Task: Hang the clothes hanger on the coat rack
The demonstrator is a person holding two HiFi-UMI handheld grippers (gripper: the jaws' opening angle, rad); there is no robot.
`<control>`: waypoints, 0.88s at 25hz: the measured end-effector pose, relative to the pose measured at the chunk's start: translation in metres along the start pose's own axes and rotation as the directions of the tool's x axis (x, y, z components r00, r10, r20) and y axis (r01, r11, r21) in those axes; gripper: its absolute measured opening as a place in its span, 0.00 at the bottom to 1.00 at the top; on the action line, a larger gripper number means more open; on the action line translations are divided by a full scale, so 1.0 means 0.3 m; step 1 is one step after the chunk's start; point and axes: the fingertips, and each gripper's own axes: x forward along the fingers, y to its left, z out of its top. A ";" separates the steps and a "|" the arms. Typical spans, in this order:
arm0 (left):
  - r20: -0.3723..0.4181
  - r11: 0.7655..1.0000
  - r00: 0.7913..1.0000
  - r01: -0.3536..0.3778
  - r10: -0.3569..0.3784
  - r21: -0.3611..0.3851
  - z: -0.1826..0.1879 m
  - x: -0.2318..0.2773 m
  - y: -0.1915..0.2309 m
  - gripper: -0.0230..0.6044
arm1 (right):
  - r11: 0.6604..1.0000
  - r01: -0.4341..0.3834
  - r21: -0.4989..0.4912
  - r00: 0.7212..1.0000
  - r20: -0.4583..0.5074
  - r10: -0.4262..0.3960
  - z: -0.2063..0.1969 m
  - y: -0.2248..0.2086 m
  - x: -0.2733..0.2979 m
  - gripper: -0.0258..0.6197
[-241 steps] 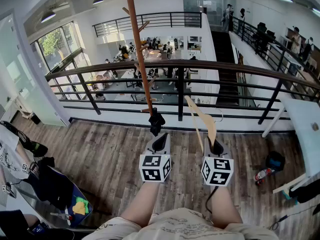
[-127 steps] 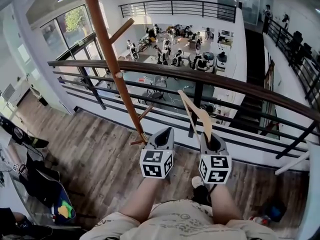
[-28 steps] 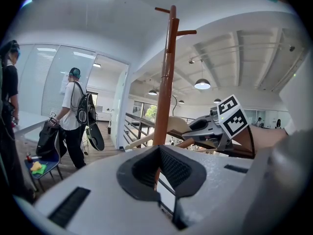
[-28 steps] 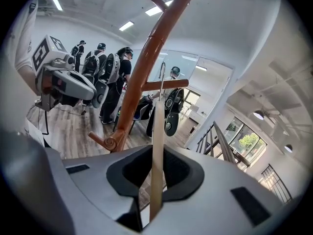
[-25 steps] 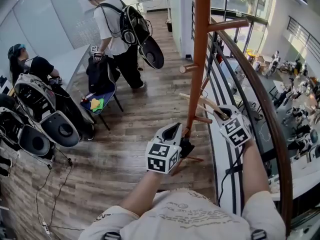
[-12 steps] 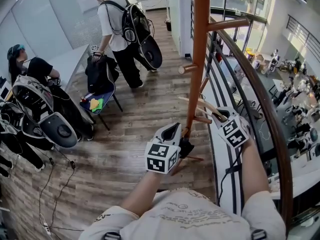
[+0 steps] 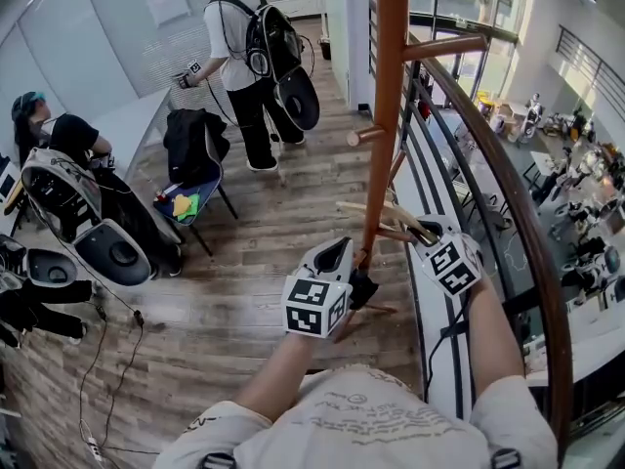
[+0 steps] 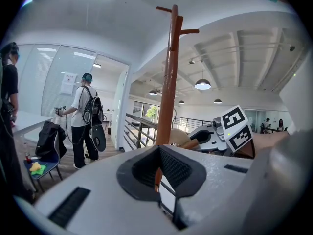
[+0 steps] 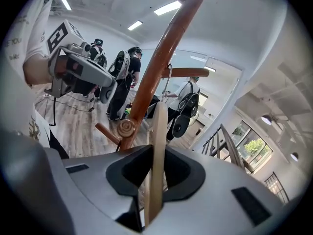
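A tall brown coat rack pole (image 7: 389,115) rises at the centre, with short pegs (image 7: 363,136) sticking out. My left gripper (image 7: 361,279) is shut on the pole low down, and the pole (image 8: 168,82) runs into its jaws (image 8: 159,173). My right gripper (image 7: 422,231) holds a pale wooden clothes hanger (image 7: 376,210) right of the pole. The hanger's flat arm (image 9: 157,131) stands on edge between the jaws (image 9: 154,165), which are opening. A round-ended peg (image 9: 126,127) lies just beyond. I cannot tell whether the hook is over a peg.
A dark metal railing (image 7: 508,193) with a drop behind it runs along the right. One person with a backpack (image 7: 244,47) stands at the back, and another (image 7: 59,140) sits at the left. A chair with a black bag (image 7: 195,154) and cables (image 7: 88,360) are on the wooden floor.
The right gripper has sunk a little with the hanger, whose far end now sits lower beside the pole. The left gripper has stayed put. The person with the backpack has stepped farther away.
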 end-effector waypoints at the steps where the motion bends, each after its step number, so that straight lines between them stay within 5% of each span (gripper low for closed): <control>1: 0.000 1.000 1.000 0.000 0.000 0.000 0.003 -0.001 0.002 0.04 | 1.000 0.007 0.000 1.000 -0.001 -0.007 0.002 0.002 0.000 0.14; 22: -0.011 1.000 1.000 0.014 -0.014 -0.005 -0.020 0.039 -0.003 0.04 | 0.994 0.040 0.105 0.996 0.076 -0.048 0.031 0.045 -0.002 0.23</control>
